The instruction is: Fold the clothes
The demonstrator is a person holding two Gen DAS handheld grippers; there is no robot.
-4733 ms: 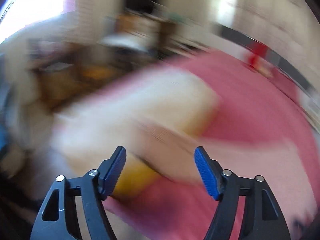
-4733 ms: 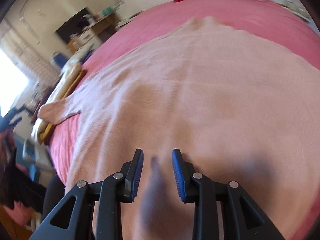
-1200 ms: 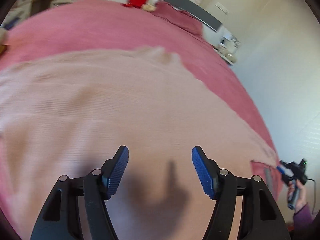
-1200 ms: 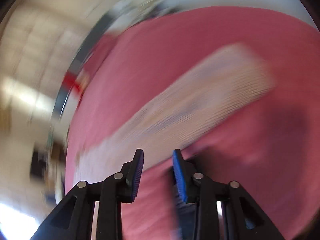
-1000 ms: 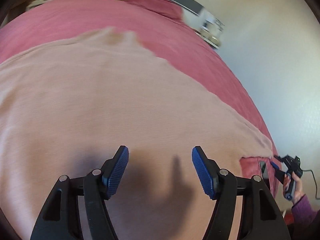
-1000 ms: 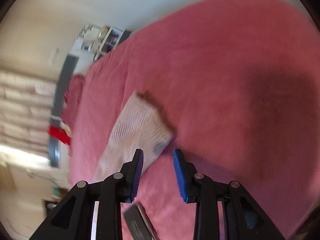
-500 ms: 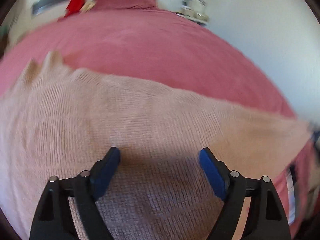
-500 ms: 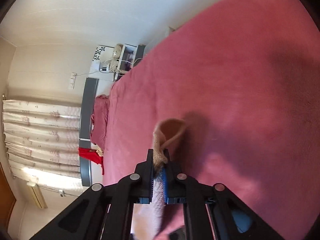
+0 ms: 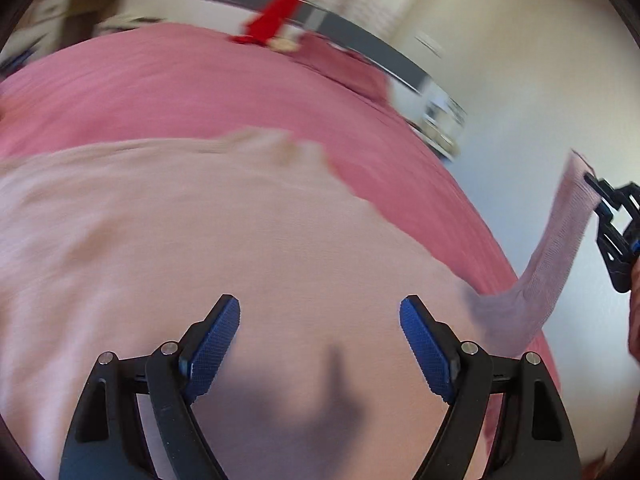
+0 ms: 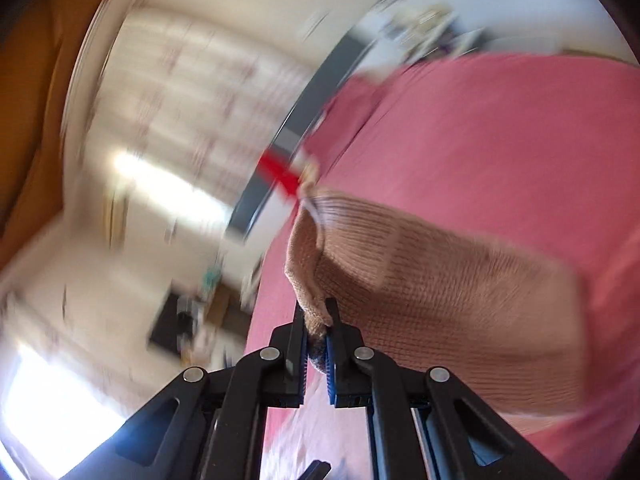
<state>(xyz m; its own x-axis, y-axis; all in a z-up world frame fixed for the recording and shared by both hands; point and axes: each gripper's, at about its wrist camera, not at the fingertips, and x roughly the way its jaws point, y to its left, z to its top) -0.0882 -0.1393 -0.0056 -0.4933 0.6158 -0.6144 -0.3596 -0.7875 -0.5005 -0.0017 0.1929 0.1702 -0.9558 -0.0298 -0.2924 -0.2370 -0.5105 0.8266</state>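
Raised sleeve (image 9: pixel 560 248), one sweater (image 9: pixel 200 240), one bed (image 9: pixel 160 80)

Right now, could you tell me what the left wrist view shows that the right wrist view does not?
Only the left wrist view shows the sweater's body lying spread on the bed, with the open left gripper above it, and the lifted sleeve in full. Only the right wrist view shows up close the right gripper shut on the sleeve's cuff. Both show the pink bed, the pale sweater and a red item near the headboard.
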